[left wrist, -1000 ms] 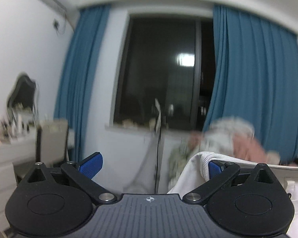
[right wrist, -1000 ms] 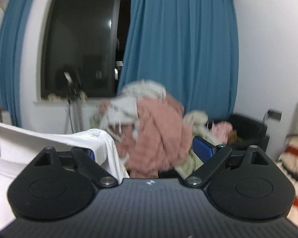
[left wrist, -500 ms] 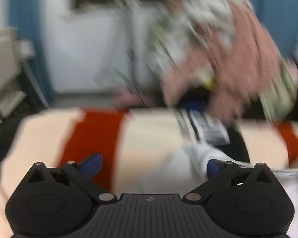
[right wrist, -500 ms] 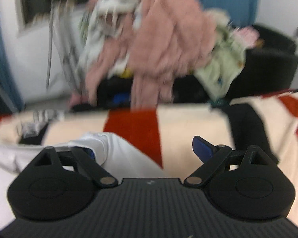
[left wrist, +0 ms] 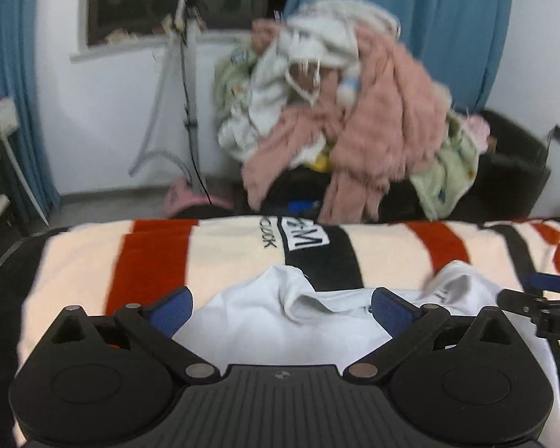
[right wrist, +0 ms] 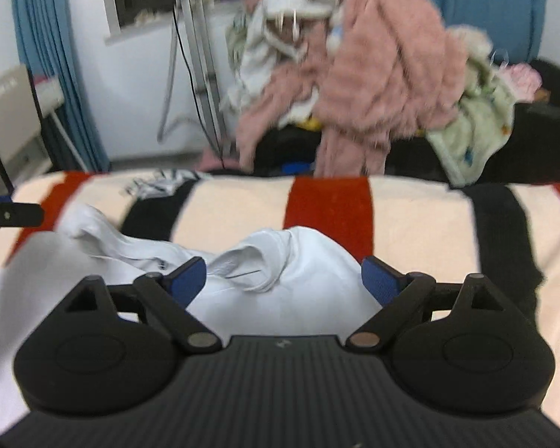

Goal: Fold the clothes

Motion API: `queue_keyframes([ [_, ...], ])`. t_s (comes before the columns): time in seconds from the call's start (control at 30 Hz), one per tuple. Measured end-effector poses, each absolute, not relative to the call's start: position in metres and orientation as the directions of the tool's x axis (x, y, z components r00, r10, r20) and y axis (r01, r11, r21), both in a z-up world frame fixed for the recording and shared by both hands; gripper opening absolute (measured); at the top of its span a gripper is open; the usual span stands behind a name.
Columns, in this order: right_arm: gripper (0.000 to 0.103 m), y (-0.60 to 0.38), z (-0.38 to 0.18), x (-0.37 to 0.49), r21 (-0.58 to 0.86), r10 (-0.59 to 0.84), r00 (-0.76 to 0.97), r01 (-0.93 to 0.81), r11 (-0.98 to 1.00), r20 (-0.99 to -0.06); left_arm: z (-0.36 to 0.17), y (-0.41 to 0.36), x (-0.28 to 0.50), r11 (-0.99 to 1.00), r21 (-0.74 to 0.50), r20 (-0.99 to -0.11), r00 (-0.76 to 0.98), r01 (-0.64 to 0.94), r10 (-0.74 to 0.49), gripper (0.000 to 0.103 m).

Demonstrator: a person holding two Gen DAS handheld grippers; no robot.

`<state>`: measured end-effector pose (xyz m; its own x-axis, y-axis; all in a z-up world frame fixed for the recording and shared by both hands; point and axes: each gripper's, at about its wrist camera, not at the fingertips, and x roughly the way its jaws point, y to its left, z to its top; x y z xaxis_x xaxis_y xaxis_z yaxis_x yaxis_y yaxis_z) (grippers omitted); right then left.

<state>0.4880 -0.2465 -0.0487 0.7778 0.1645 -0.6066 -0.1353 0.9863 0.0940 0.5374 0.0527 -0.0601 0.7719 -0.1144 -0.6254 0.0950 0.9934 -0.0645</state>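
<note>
Both grippers' fingers (left wrist: 170, 308) (right wrist: 380, 280) gape wide over the white shirt (left wrist: 302, 336) (right wrist: 298, 283) (gripping nothing), which lies crumpled on the striped blanket (left wrist: 212, 254) (right wrist: 410, 216); a clothes heap (left wrist: 354, 112) sits beyond.

You've got a bed w/ a striped blanket (left wrist: 220, 250) across the middle of both views: cream, red & black bands, white lettering on the black band at centre of the left view. Lying straight on it, lower centre, is a rumpled white garment (right wrist: 302, 261), collar bunched up, its far edge toward mid-frame.
</note>
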Motion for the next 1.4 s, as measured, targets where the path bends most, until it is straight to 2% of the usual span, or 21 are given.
queue_keyframes([
  [0.2,0.091,-0.25,-0.016,0.375,0.119,0.151,0.86,-0.106,0.987,-0.488,-0.009,0.052,0.392,0.994,-0.07,-0.507,0.856,0.078,-0.103,0.103],
  [0.43,0.091,-0.238,0.005,0.226,0.121,0.159,0.901,-0.119,0.985,-0.404,0.012,0.053,0.227,0.997,-0.046,-0.441,0.895,0.055,-0.069,0.103],
  [0.47,0.085,-0.236,0.008,0.209,0.111,0.154,0.906,-0.119,0.987,-0.394,0.014,0.052,0.208,0.997,-0.048,-0.438,0.896,0.057,-0.072,0.103],
  [0.5,0.069,-0.234,0.011,0.194,0.098,0.145,0.911,-0.116,0.988,-0.386,0.015,0.052,0.191,0.997,-0.053,-0.436,0.897,0.059,-0.077,0.103],
  [0.53,0.063,-0.232,0.014,0.179,0.085,0.136,0.916,-0.112,0.99,-0.378,0.017,0.052,0.178,0.996,-0.059,-0.434,0.897,0.062,-0.081,0.103],
  [0.63,0.063,-0.23,0.023,0.144,0.088,0.142,0.922,-0.118,0.989,-0.36,0.025,0.05,0.143,0.996,-0.06,-0.435,0.897,0.063,-0.083,0.103],
  [0.67,0.063,-0.232,0.026,0.134,0.101,0.156,0.923,-0.129,0.987,-0.352,0.031,0.049,0.137,0.997,-0.061,-0.441,0.895,0.052,-0.074,0.103],
  [0.7,0.069,-0.233,0.03,0.127,0.119,0.173,0.922,-0.14,0.983,-0.345,0.037,0.049,0.132,0.997,-0.061,-0.446,0.892,0.041,-0.064,0.103],
  [0.73,0.075,-0.236,0.033,0.122,0.14,0.181,0.923,-0.141,0.98,-0.338,0.044,0.048,0.128,0.997,-0.079,-0.452,0.89,0.023,-0.056,0.103],
  [0.77,0.088,-0.239,0.035,0.116,0.162,0.183,0.926,-0.135,0.977,-0.331,0.051,0.048,0.125,0.995,-0.098,-0.458,0.887,0.003,-0.048,0.103],
  [0.93,0.087,-0.254,0.026,0.094,0.246,0.184,0.933,-0.109,0.963,-0.308,0.062,0.058,0.128,0.966,-0.249,-0.499,0.864,-0.063,-0.073,0.103],
  [1.1,0.087,-0.268,-0.013,0.088,0.313,0.188,0.928,-0.083,0.946,-0.321,0.041,0.081,0.146,0.946,-0.295,-0.49,0.871,-0.136,-0.027,0.102],
  [1.27,0.087,-0.272,-0.052,0.104,0.353,0.177,0.907,-0.034,0.935,-0.381,0.006,0.127,0.176,0.847,-0.446,-0.537,0.843,-0.288,0.004,0.094],
  [1.4,0.087,-0.271,-0.068,0.121,0.364,0.203,0.89,-0.045,0.93,-0.408,-0.025,0.153,0.205,0.812,-0.469,-0.546,0.837,-0.347,0.043,0.082],
])
